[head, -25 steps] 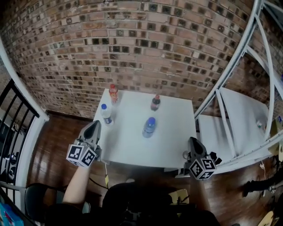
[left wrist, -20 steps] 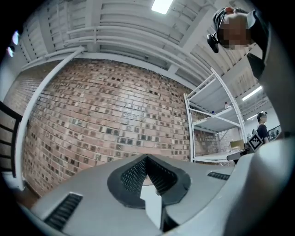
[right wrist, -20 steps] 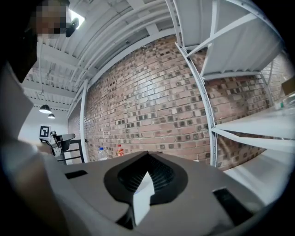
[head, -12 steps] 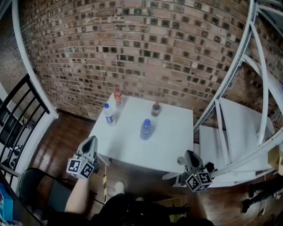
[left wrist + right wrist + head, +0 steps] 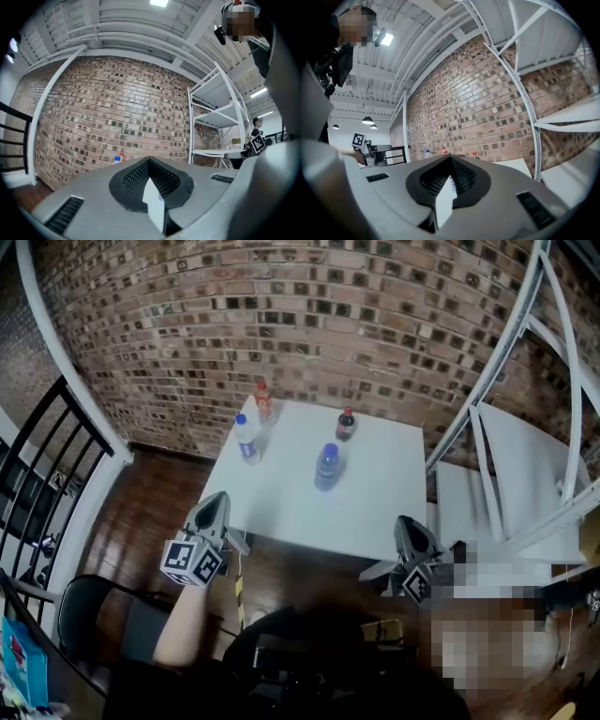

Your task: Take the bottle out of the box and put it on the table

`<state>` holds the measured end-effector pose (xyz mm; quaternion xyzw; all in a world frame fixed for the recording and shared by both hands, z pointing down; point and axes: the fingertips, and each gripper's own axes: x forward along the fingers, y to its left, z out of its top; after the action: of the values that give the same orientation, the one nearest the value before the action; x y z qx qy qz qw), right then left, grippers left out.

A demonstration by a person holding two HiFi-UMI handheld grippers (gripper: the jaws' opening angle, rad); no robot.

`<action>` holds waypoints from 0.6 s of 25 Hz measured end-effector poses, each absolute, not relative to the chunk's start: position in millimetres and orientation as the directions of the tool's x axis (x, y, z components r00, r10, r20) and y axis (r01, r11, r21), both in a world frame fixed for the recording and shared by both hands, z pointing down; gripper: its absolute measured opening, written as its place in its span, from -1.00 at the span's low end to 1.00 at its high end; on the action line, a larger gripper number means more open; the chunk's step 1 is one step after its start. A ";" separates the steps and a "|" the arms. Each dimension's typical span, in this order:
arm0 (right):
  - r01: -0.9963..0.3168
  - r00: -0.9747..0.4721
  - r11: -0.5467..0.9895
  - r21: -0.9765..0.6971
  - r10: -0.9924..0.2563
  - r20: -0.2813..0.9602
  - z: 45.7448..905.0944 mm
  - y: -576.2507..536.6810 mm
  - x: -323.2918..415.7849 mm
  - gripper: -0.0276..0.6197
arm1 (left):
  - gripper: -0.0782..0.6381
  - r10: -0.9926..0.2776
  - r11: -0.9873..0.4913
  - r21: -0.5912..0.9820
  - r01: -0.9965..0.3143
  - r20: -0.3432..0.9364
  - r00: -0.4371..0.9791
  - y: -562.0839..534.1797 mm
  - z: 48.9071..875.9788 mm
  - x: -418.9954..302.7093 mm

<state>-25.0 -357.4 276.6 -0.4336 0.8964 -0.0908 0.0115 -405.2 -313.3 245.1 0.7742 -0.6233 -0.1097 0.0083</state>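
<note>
Head view: the person stands at the near side of a white table [image 5: 291, 507] set against a brick wall [image 5: 281, 324], holding both tools low in front of the body. A bare forearm [image 5: 183, 624] rises from the lower left and carries the left gripper [image 5: 217, 500], which points forward and a little up. Its tip sits just beside the table's near left corner and its marker cube [image 5: 192, 562] faces the camera. The right gripper [image 5: 408, 526] is held roughly level near the table's near right corner, also aimed at the wall, well apart from the left one.

Four bottles stand upright on the table. A clear bottle with a blue cap [image 5: 247, 439] and an orange bottle [image 5: 264, 401] are toward the far left. A dark bottle [image 5: 346, 425] is at the far middle, and a blue bottle [image 5: 327, 467] is nearer the centre. Neither tool touches any of them.

In the left gripper view the left gripper's [image 5: 150, 183] jaws are pressed together with nothing between them, and two bottle caps peek over its body. In the right gripper view the right gripper's [image 5: 449, 180] jaws are likewise closed and empty.

A white shelf rack [image 5: 525, 456] stands to the right of the table and a black railing [image 5: 37, 474] to the left.
</note>
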 end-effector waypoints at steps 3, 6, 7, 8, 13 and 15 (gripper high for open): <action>-0.765 -0.637 0.613 -0.195 -0.765 0.094 290.6 -351.8 -48.5 -0.91 | -0.77 -0.956 -0.276 0.126 -0.953 -0.134 0.260 -308.6 255.2 -407.2; -0.774 -0.626 0.597 -0.212 -0.773 0.106 293.6 -351.0 -64.0 -0.91 | -0.77 -0.948 -0.309 0.123 -0.943 -0.113 0.296 -309.6 264.3 -419.1; -0.780 -0.616 0.586 -0.217 -0.780 0.107 293.7 -351.9 -66.0 -0.91 | -0.77 -0.948 -0.310 0.129 -0.942 -0.112 0.297 -311.3 266.5 -425.0; -0.787 -0.607 0.577 -0.218 -0.787 0.109 293.9 -352.9 -67.6 -0.91 | -0.77 -0.949 -0.308 0.135 -0.942 -0.114 0.294 -313.2 268.2 -431.5; -0.812 -0.575 0.547 -0.205 -0.810 0.117 295.5 -352.7 -75.7 -0.91 | -0.77 -0.951 -0.300 0.142 -0.943 -0.117 0.285 -320.4 272.9 -456.0; -0.816 -0.569 0.543 -0.199 -0.815 0.110 294.9 -352.6 -79.1 -0.91 | -0.77 -0.951 -0.299 0.142 -0.943 -0.119 0.284 -321.1 274.9 -462.0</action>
<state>-79.1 -352.6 294.9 -0.4643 0.8782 -0.1145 -0.0021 -462.0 -321.1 274.9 0.8010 -0.5914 -0.0904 0.0221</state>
